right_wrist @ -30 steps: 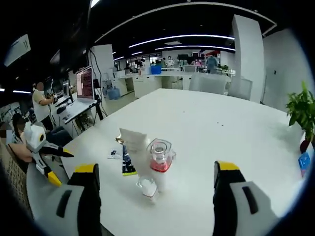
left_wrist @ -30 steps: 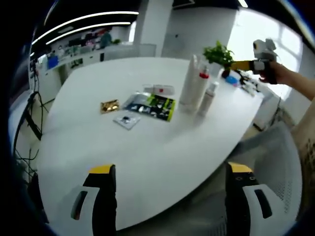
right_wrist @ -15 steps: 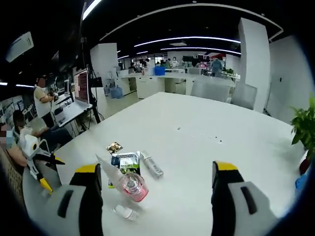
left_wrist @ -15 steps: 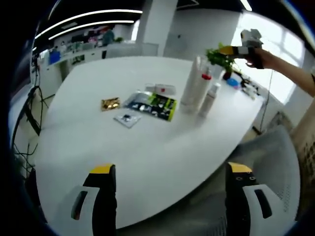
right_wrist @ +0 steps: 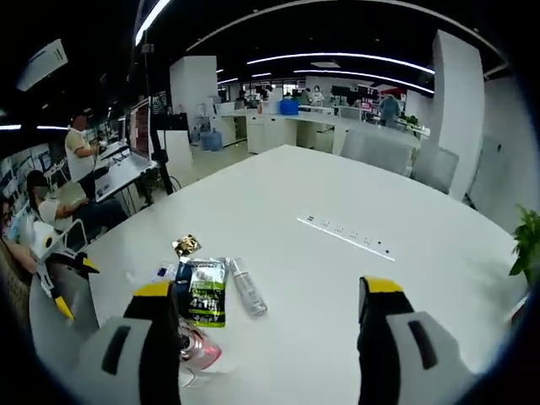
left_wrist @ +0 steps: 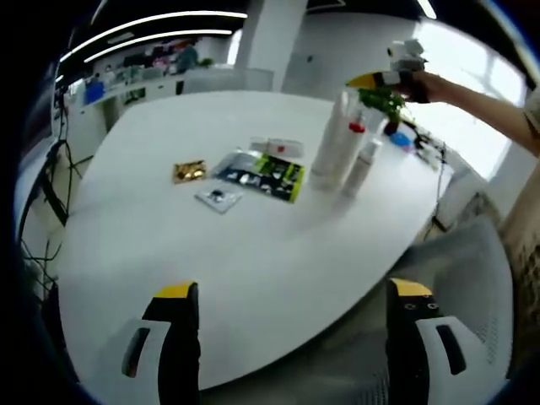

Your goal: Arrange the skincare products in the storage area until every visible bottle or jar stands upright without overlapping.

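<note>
Spanning both views, white table (left_wrist: 278,253); left gripper (left_wrist: 287,337) and right gripper (right_wrist: 263,337) spread wide, clasping nothing; three bottles (left_wrist: 342,152) upright together; green pouch (right_wrist: 206,291) flat beside toppled tube (right_wrist: 247,287).

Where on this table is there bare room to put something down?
Free: the near table between the left gripper and the sachets; the far side past the power strip. Crowded: around the upright bottles, the lying tube and the gold packet.
</note>
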